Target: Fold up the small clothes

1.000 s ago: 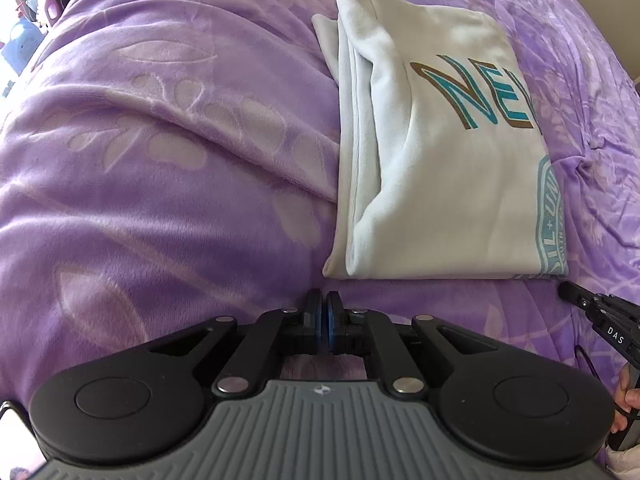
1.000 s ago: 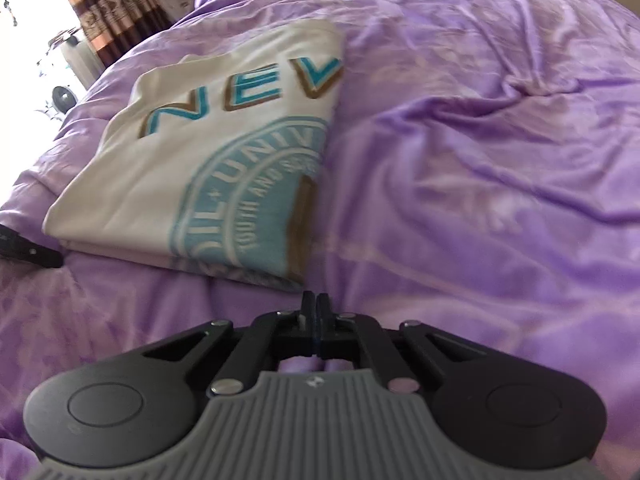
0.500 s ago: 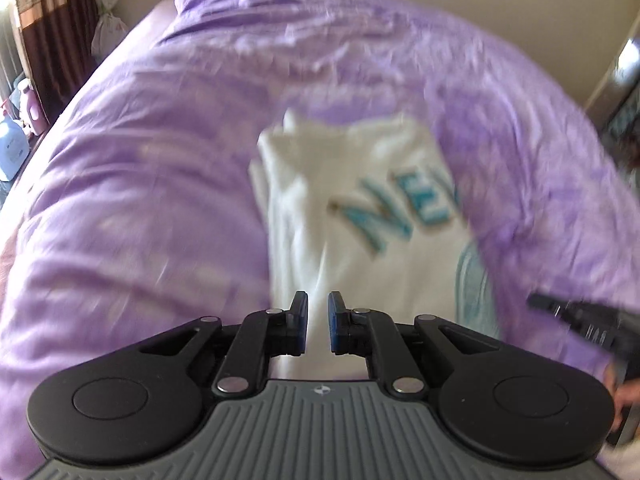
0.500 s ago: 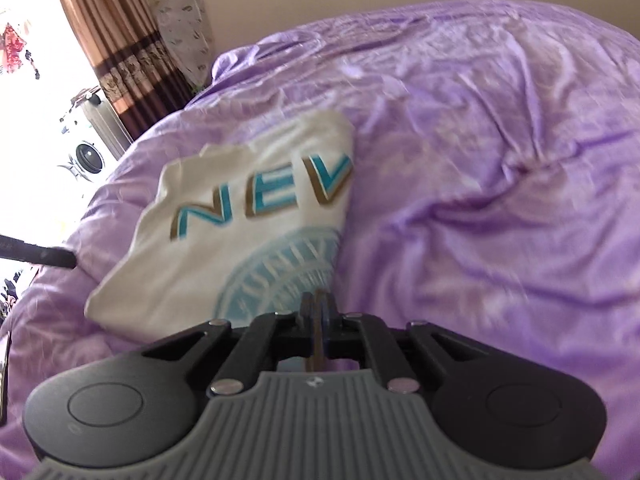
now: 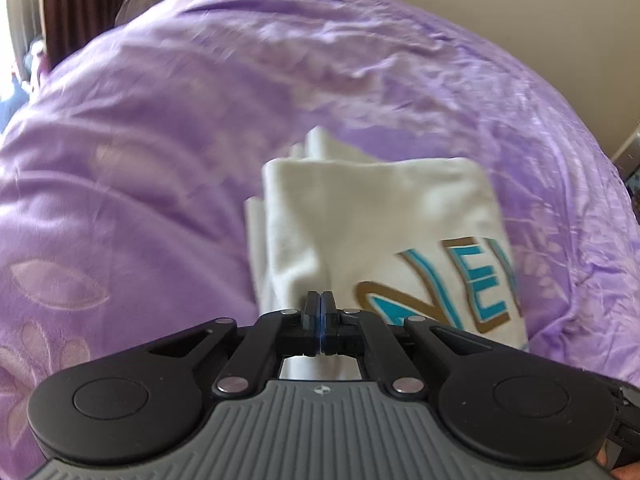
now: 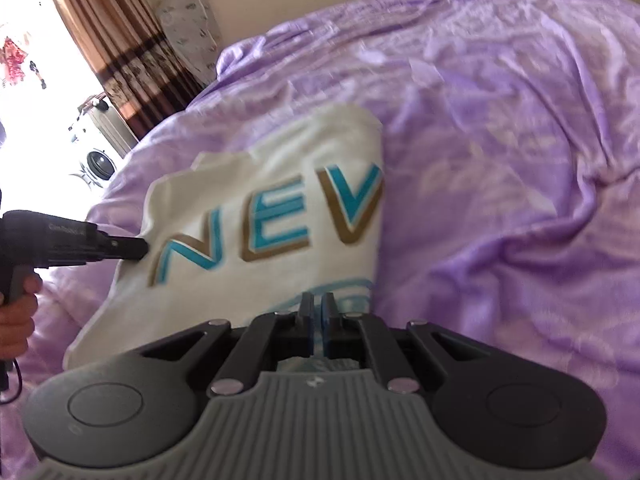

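A folded white top (image 5: 380,220) with teal and gold letters lies on the purple bedspread (image 5: 140,140). My left gripper (image 5: 319,300) is shut, its tips over the top's near left part; no cloth shows between the pads. In the right wrist view the same top (image 6: 260,208) lies ahead and left. My right gripper (image 6: 319,304) stands over the top's near edge with its pads a narrow gap apart, and I cannot tell if cloth is pinched. The left gripper (image 6: 136,248) also shows there, touching the top's left edge.
The purple bedspread (image 6: 500,160) is rumpled into ridges to the right of the top. A brown curtain (image 6: 120,40), a bright window and a small appliance stand beyond the bed's far left corner. A beige wall runs behind the bed.
Both grippers have moved forward over the top's near edge. The left gripper opened half a second ago and has shut again. The top lies in the same place.
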`<state>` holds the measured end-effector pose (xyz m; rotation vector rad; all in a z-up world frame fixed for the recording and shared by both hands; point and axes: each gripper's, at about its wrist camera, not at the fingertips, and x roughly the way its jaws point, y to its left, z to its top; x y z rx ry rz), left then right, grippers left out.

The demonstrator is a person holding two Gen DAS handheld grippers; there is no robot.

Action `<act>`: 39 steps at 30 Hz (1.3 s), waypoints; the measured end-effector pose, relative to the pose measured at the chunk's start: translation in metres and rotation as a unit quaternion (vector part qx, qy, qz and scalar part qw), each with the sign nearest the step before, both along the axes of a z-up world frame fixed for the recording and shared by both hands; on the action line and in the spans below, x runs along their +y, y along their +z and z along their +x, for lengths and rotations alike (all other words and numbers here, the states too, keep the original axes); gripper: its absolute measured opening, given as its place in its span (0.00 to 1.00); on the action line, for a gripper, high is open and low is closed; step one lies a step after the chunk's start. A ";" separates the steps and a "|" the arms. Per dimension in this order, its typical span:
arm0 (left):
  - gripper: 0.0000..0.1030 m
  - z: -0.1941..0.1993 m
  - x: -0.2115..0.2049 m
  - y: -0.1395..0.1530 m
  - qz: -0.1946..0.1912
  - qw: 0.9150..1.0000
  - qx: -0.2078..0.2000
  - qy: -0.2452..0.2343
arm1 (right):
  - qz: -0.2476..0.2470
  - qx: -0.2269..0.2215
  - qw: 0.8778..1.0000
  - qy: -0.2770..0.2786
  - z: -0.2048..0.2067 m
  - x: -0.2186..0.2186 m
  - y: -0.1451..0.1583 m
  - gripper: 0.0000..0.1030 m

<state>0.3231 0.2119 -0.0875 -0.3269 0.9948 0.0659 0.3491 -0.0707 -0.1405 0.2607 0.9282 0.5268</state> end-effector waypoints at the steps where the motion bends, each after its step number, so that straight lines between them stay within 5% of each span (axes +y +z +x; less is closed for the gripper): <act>1: 0.01 0.001 0.005 -0.005 0.000 1.000 0.005 0.007 | 0.006 0.003 1.000 -0.001 0.001 -0.002 -0.004 0.00; 10: 0.02 -0.004 0.023 0.002 0.023 0.999 0.025 0.021 | -0.002 -0.011 1.000 0.002 -0.003 -0.005 -0.002 0.02; 14: 0.06 -0.011 0.037 0.029 0.014 1.000 0.010 0.014 | -0.004 -0.026 1.000 -0.017 -0.004 -0.016 0.010 0.29; 17: 0.27 -0.014 0.043 0.053 0.017 1.000 -0.002 0.008 | 0.000 -0.027 0.999 -0.023 -0.001 -0.020 0.021 0.33; 24: 0.68 -0.013 0.049 0.079 -0.010 0.999 -0.033 0.002 | 0.013 -0.043 0.999 -0.018 0.009 -0.023 0.049 0.58; 30: 0.79 -0.007 0.052 0.069 -0.031 0.999 -0.042 -0.004 | 0.042 -0.031 0.998 -0.026 0.026 -0.028 0.054 0.72; 39: 0.84 0.016 0.054 0.008 -0.122 0.992 -0.035 -0.009 | 0.097 0.040 0.994 -0.044 0.066 -0.030 0.014 0.74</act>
